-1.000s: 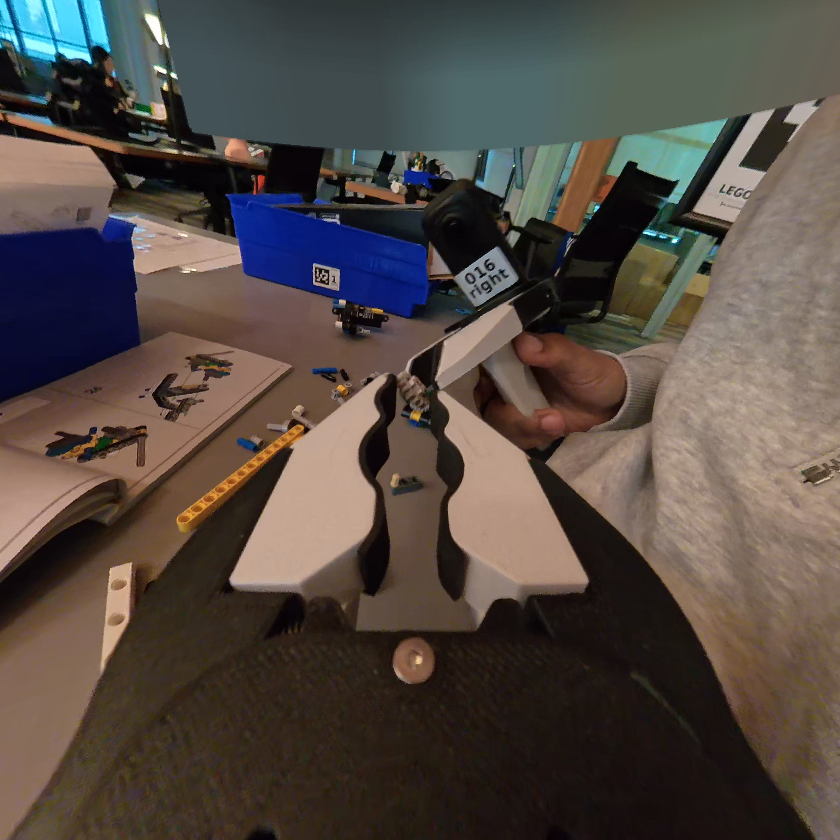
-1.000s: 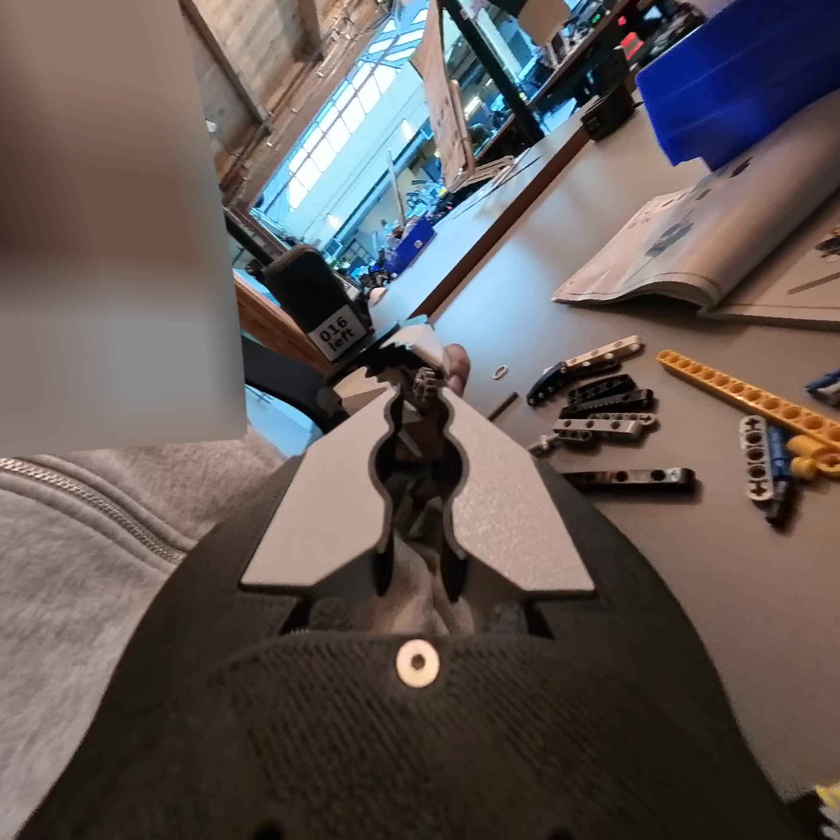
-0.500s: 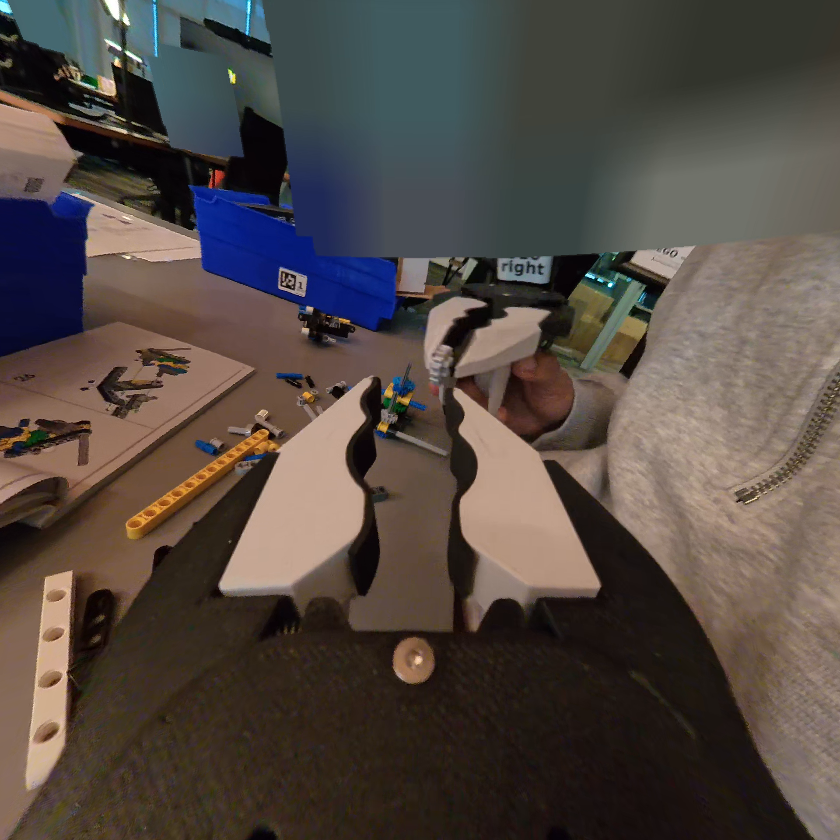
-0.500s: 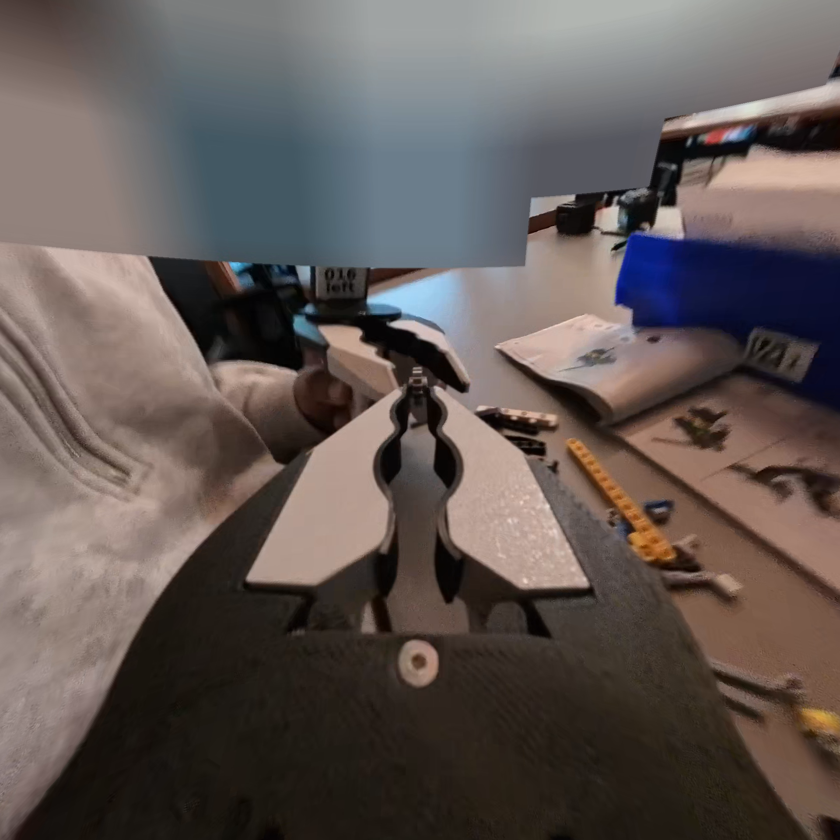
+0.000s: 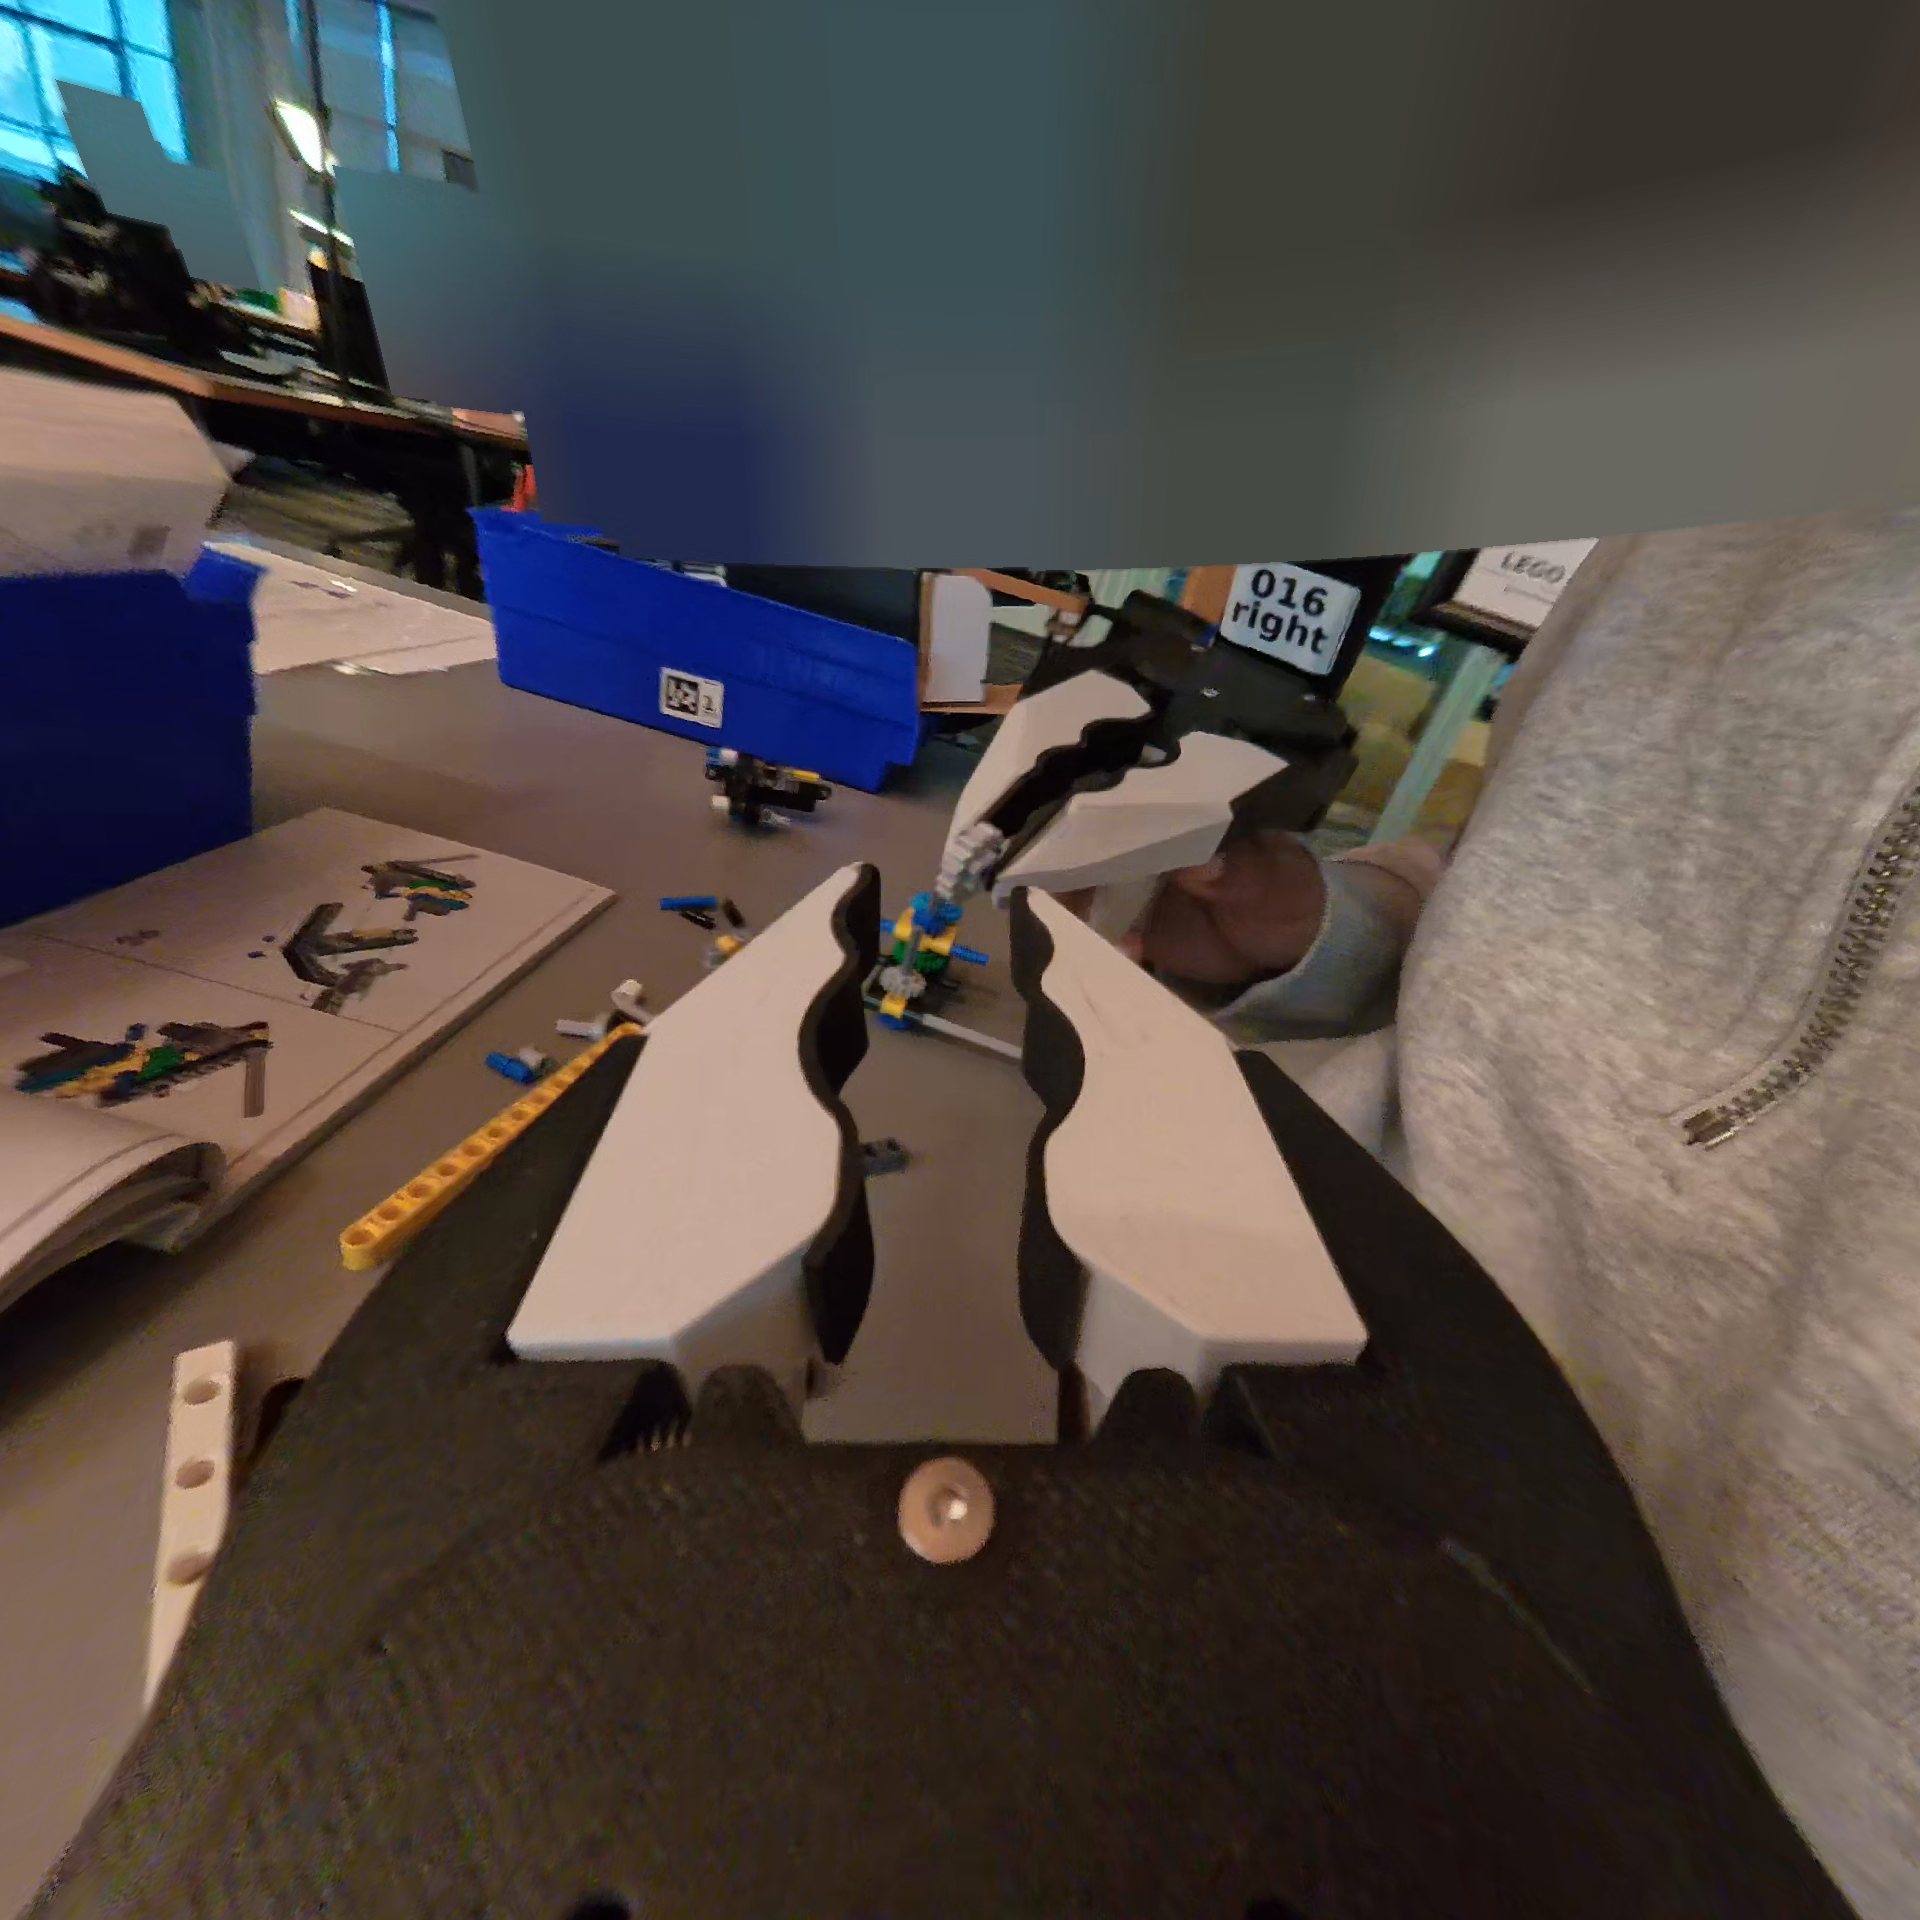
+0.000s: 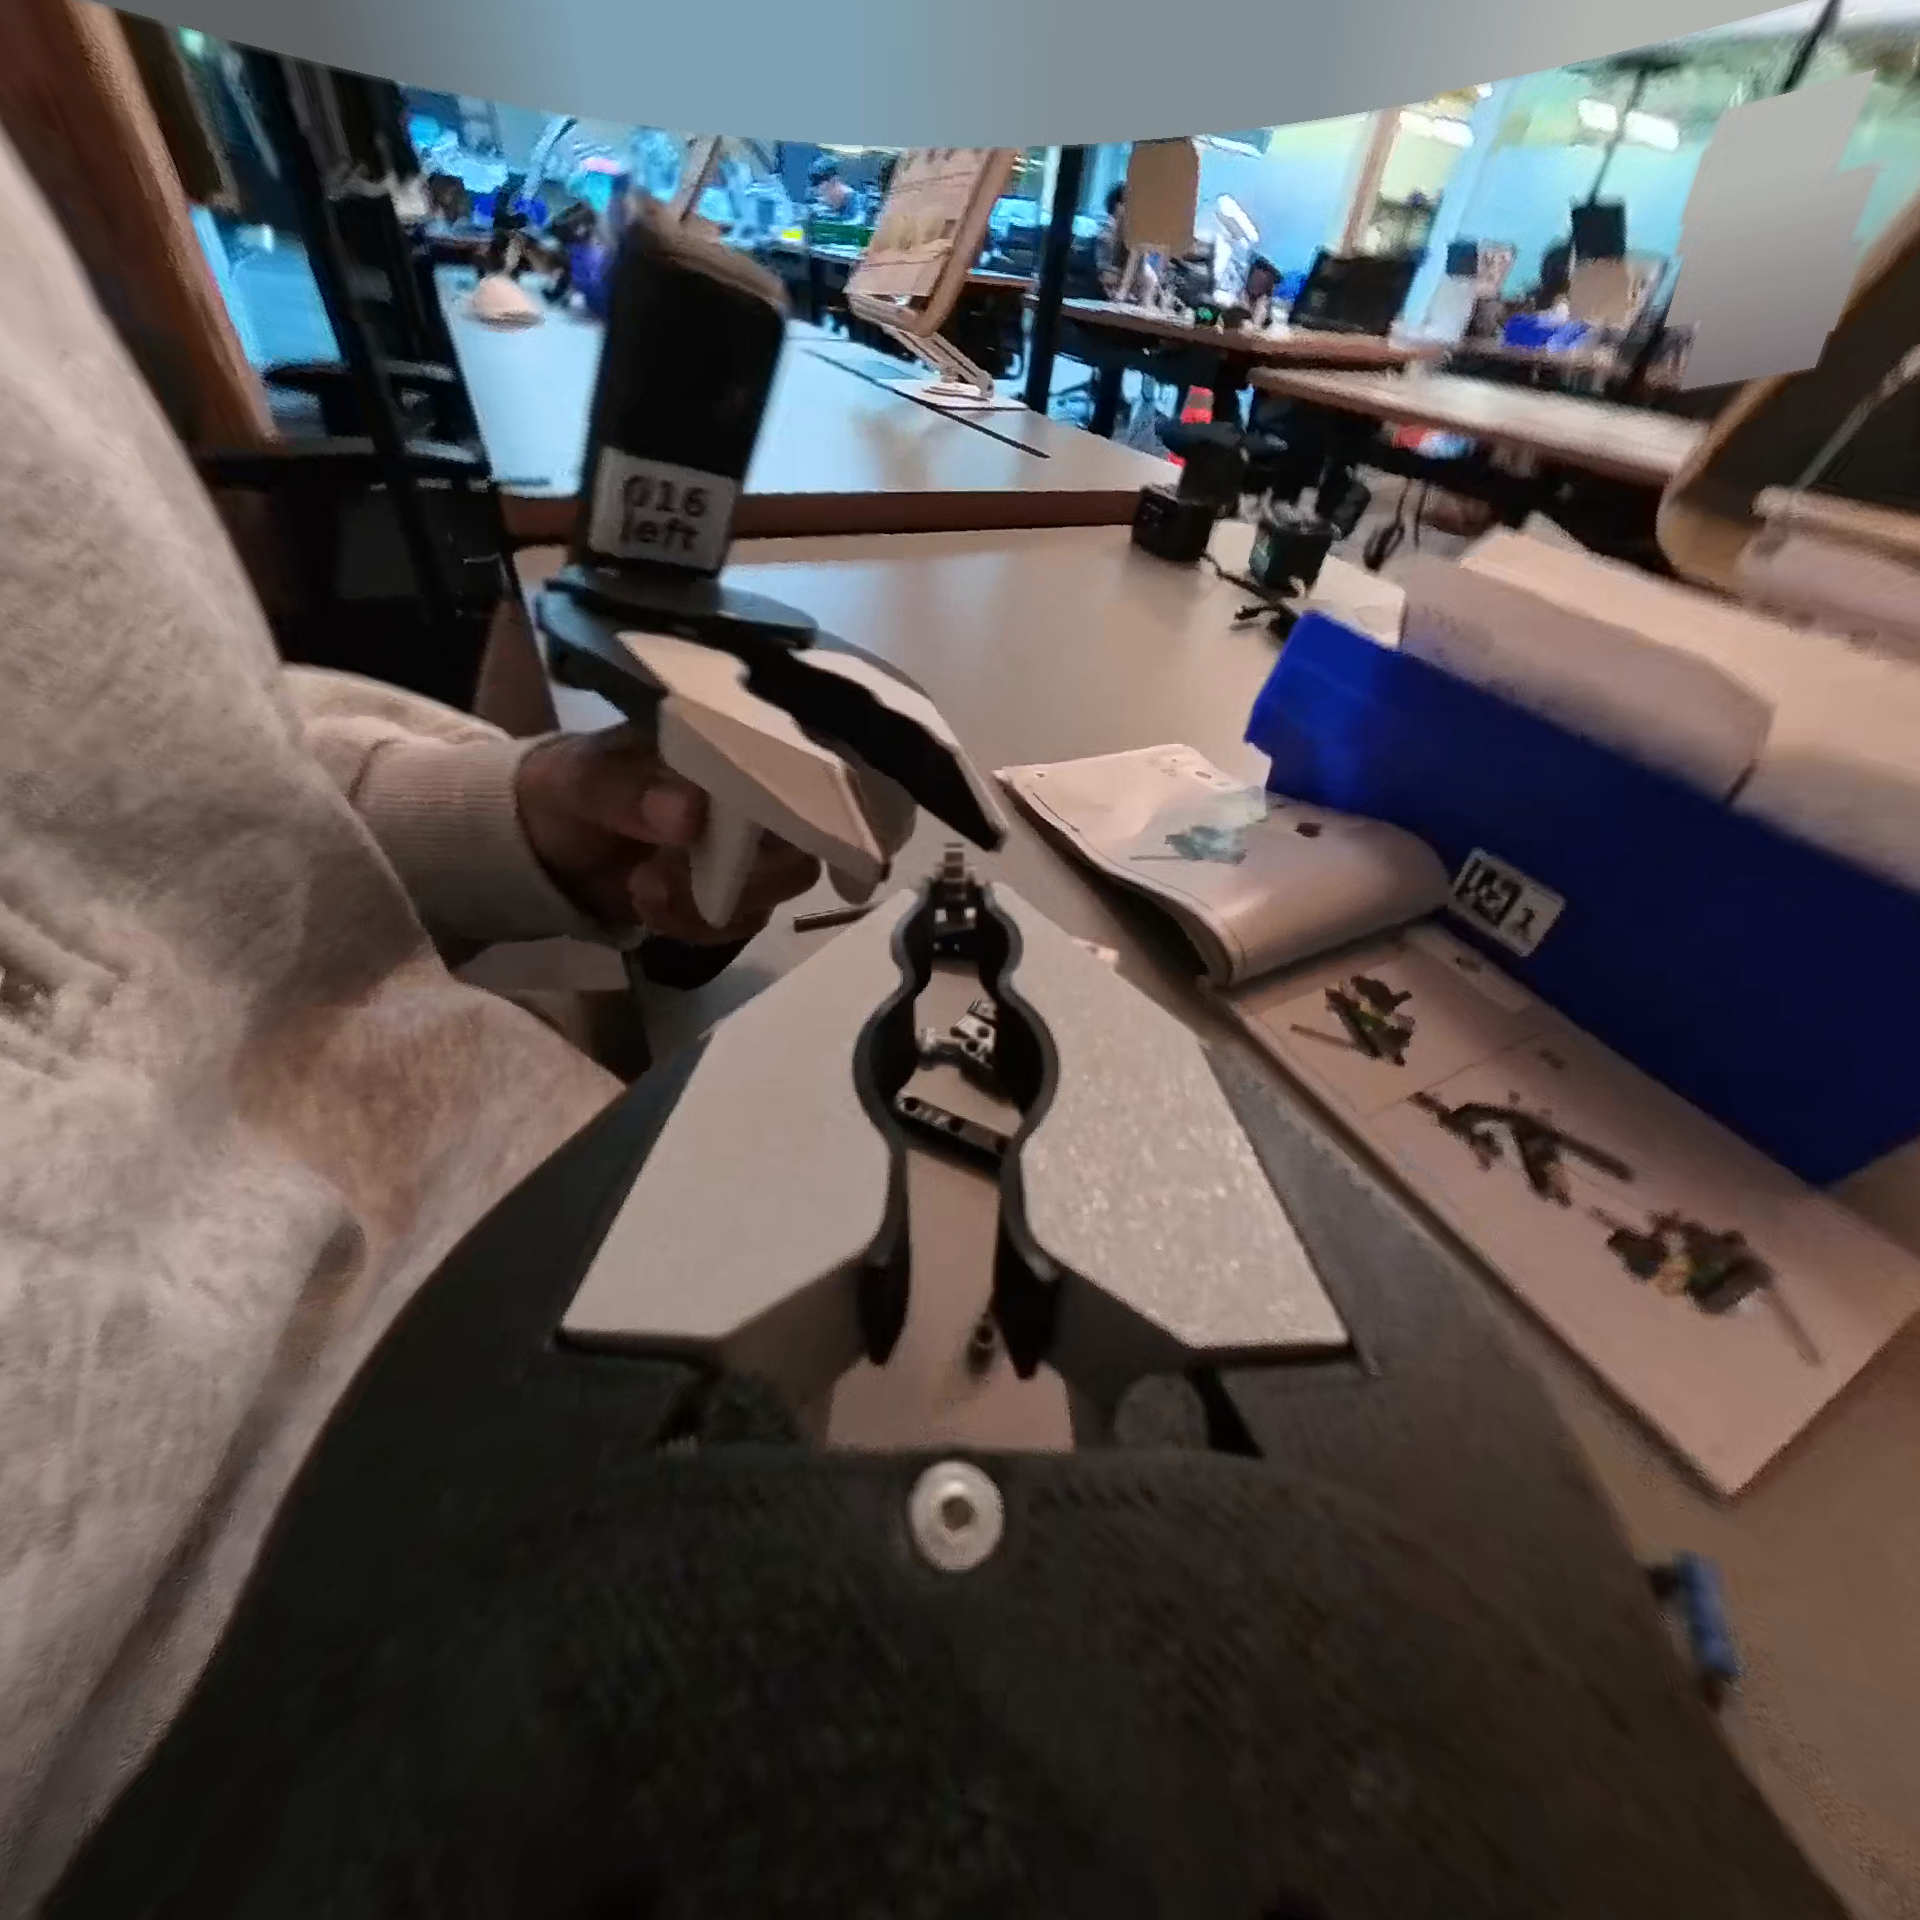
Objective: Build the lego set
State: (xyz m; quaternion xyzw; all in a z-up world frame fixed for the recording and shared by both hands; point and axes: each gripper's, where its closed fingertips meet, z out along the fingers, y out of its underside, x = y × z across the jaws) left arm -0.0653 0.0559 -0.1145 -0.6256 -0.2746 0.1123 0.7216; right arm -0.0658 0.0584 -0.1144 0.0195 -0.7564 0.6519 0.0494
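Observation:
My left gripper (image 5: pixel 938 902) is open and empty, low over the grey table (image 5: pixel 436 758). Between and beyond its fingertips stands a small yellow, blue and green lego assembly (image 5: pixel 916 951). My right gripper (image 6: pixel 954 906) is shut on a small grey gear (image 6: pixel 954 871). In the left wrist view the right gripper (image 5: pixel 982 862) comes in from the upper right and holds the gear (image 5: pixel 971 854) at the top of the assembly. I cannot tell whether they touch. The left gripper (image 6: pixel 930 847) also shows in the right wrist view, just beyond the gear.
An open instruction booklet (image 5: pixel 260 987) lies at left, with blue bins (image 5: pixel 707 665) behind. A long yellow beam (image 5: pixel 468 1153), a white beam (image 5: pixel 192 1455), a small black assembly (image 5: pixel 764 784) and loose pins lie around. A person's grey sleeve (image 5: pixel 1662 935) is at right. Left tips and right tips are each some 15 centimetres from the white beam (image 5: pixel 192 1455).
The left gripper let go of the gear and opened wider. The right gripper kept the gear, and both moved down to the small assembly on the table.

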